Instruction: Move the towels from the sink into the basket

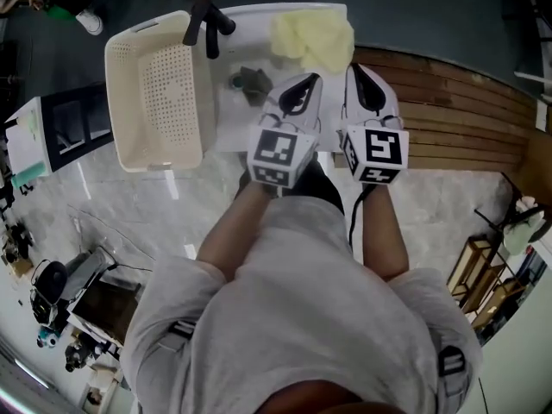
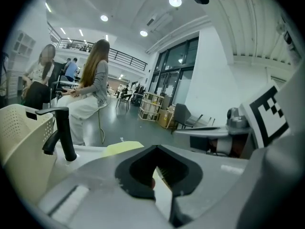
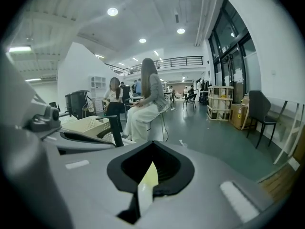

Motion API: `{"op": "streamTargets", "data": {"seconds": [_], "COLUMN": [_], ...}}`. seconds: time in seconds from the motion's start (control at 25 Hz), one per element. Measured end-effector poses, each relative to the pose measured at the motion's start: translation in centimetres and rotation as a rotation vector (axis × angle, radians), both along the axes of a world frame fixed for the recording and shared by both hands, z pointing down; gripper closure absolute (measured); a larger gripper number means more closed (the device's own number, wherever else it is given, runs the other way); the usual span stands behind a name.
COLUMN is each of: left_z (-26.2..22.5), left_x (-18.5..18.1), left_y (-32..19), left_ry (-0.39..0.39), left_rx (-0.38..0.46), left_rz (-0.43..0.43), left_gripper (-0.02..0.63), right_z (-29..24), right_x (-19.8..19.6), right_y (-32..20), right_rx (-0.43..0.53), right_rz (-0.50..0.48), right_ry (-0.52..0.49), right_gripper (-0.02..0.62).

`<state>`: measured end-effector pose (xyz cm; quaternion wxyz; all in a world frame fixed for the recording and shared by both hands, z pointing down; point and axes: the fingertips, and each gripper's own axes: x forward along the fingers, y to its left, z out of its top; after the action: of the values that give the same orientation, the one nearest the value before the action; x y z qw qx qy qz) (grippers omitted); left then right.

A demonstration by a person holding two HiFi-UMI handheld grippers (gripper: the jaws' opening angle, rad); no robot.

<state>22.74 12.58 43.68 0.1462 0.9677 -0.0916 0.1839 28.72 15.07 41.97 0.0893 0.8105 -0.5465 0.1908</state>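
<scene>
Below my head camera, the white rectangular sink [image 1: 226,115] lies straight ahead of me. The cream perforated plastic basket [image 1: 159,93] stands against its left side, and I see nothing in it. A black tap [image 1: 207,26] rises at the sink's far edge, just beside the basket's far corner.

The crumpled pale yellow towel [image 1: 312,40] is heaped at the far right end of the sink; I cannot tell whether it lies in the basin or over the rim. A small dark grey crumpled cloth [image 1: 252,83] sits near the middle of the basin, next to the drain.

I hold both tools side by side over the near edge of the sink, pointing away from me. The left claw [image 1: 304,89] is near the dark cloth, and the right claw [image 1: 360,78] is just short of the yellow towel. A brown slatted wooden surface [image 1: 466,119] runs off to the right.

From the left gripper view, the left claw [image 2: 159,175] is pressed together and pinching nothing, with a corner of the yellow towel [image 2: 123,148] showing beyond it. From the right gripper view, the right claw [image 3: 150,171] is likewise pressed together and empty, with only a sliver of yellow visible through its opening.

Two seated people [image 3: 145,104] are in the hall behind the sink.
</scene>
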Motion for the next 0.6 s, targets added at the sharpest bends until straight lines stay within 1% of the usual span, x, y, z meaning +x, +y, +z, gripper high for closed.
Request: {"op": "streamTargets", "data": {"seconds": [0.32,0.48,0.6], "left_z": [4.0,5.0,5.9], "left_x": [1.7,2.9,3.2], "left_y": [-1.5,-1.7,-2.8], "left_ry": [-0.082,-0.107,-0.121], "left_rx": [-0.034,-0.040,-0.052], "left_rz": [-0.051,-0.065,-0.079], "left_gripper": [0.586,0.586,0.586], "right_z": [4.5,5.8,6.9], "right_x": [1.7,2.9,3.4], "right_y": [-2.1,-2.5,-3.8], "right_rx": [-0.045,-0.060,-0.083], "right_rz": [-0.059,-0.074,-0.088], "right_ry": [-0.073,-0.099,-0.110], "right_gripper": [0.589,0.589,0.588]}}
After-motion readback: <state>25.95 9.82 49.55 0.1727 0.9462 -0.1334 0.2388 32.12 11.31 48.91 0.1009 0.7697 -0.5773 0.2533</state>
